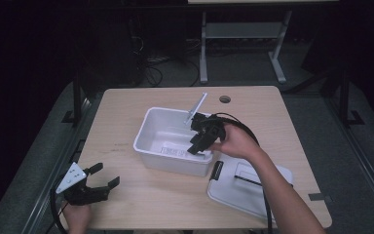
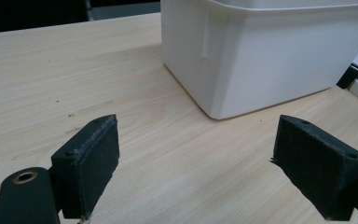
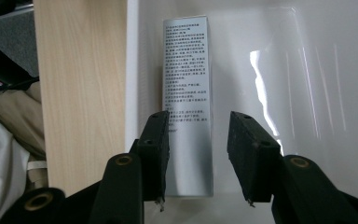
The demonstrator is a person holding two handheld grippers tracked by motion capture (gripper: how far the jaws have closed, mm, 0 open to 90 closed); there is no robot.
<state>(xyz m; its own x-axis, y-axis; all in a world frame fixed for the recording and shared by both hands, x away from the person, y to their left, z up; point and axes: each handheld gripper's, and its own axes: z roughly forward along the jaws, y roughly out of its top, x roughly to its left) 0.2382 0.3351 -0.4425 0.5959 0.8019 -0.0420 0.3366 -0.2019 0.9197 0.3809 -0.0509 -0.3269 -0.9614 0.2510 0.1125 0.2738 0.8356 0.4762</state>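
Light wood-grain table [image 1: 141, 195], rounded corners, matte laminate, round cable hole [image 1: 225, 99] near the 12 o'clock edge. At table centre: white plastic bin [image 1: 152, 127], rectangular, glossy, rounded corners and a rolled rim, thin white handle [image 1: 196, 107] tilted up from the rim at 1 o'clock. On the bin floor: flat rectangular label [image 3: 186, 70], silver-grey, densely printed in small dark characters too fine to read. At 4 o'clock of the bin, just beside it: matching white lid [image 1: 233, 187], flat, with a black latch [image 1: 217, 170] at the near end and a recessed centre panel.

Right claw [image 1: 196, 146], black, angular, held over the bin's 3 o'clock side and pointed down into it; in the right gripper view [image 3: 198, 158] jaws at a middling gap, flat dark pads with screw holes, nothing between them, label and bin floor visible through the gap. Black cable [image 1: 246, 129] looped over the hand.

Left claw [image 1: 106, 176], black with a grey three-cornered plate [image 1: 71, 177], low at 8 o'clock of the bin, well apart from it; in the left gripper view [image 2: 196, 154] jaws spread wide and empty, rough-faced block pads [image 2: 98, 158] above bare table, the bin's smooth curved corner [image 2: 214, 93] ahead at 12 o'clock.
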